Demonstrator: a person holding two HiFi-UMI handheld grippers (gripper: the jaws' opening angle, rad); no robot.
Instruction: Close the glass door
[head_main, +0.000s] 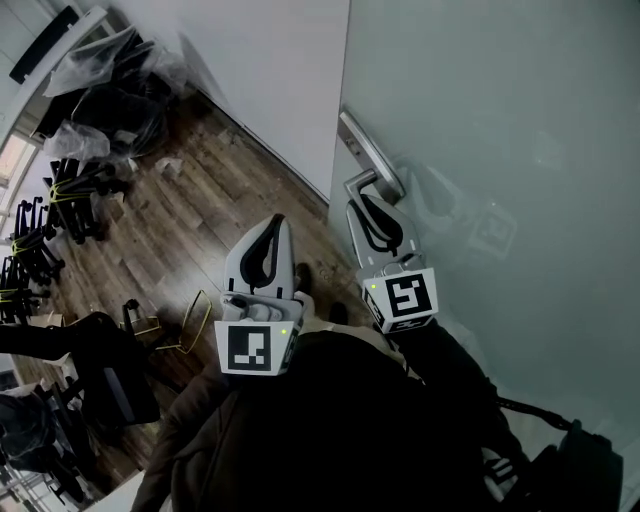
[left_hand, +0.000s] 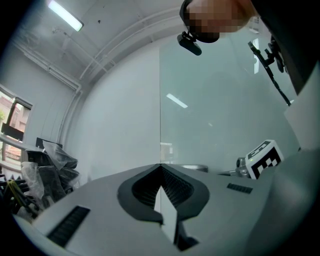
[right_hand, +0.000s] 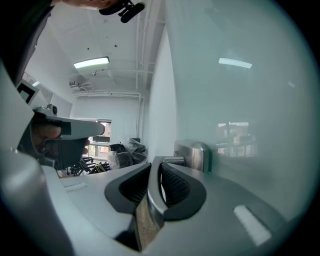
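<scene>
Arms in dark sleeves reach forward and down from the person's body, seen from the head camera, each hand holding a gripper. The left gripper (head_main: 277, 222) is held low and a little to the left, pointing toward the door's edge. Its own view shows the left gripper (left_hand: 161, 166) with its jaws pressed together and nothing between them. The right gripper (head_main: 363, 197) reaches further forward and to the right, its marker cube close to the glass. In its own view the right gripper (right_hand: 155, 164) has its jaws clamped narrowly on the flat metal lever of the door handle (right_hand: 197, 156), with the handle's round base just beyond the fingertips.

From the head camera, the door handle (head_main: 368, 152) is a silver lever mounted near the left edge of the glass door (head_main: 500, 120), and the right gripper grips its lower end. The left gripper is near the handle but apart from it. The glass door is a frosted, pale grey-green pane filling the right side of the view. A white wall (head_main: 270, 70) stands left of the door. Below lies a dark wooden floor (head_main: 200, 190). Further left, black chairs (head_main: 60, 190) stand stacked near plastic-wrapped items (head_main: 100, 60).
</scene>
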